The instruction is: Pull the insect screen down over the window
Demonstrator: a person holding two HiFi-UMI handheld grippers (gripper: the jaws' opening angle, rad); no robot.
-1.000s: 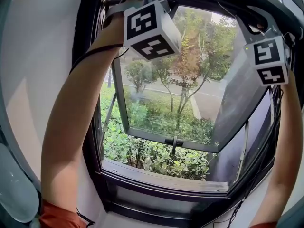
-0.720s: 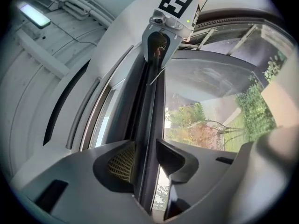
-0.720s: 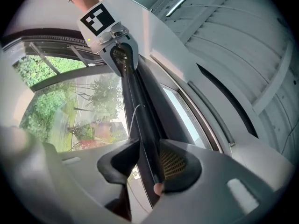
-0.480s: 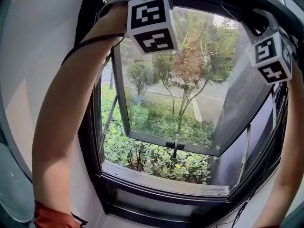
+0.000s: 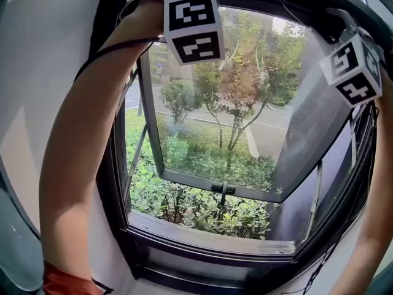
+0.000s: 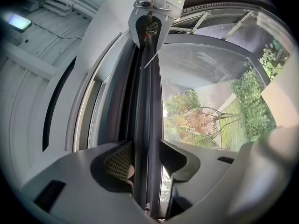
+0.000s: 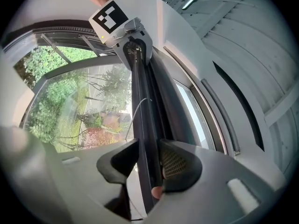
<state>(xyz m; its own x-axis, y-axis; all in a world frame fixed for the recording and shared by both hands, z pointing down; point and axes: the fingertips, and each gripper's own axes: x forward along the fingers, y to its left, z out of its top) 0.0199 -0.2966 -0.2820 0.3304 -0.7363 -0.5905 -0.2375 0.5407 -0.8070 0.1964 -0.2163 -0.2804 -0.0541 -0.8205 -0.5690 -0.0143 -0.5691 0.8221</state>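
Window frame (image 5: 184, 251) is cut off overhead, its screen bar (image 6: 145, 101) unseen there

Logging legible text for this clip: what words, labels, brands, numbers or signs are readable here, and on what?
No readable text in any view.
Left marker cube: black-and-white square code patterns only, no letters or digits.
Right marker cube: the same, patterns only.
Window frame: no label or brand visible.
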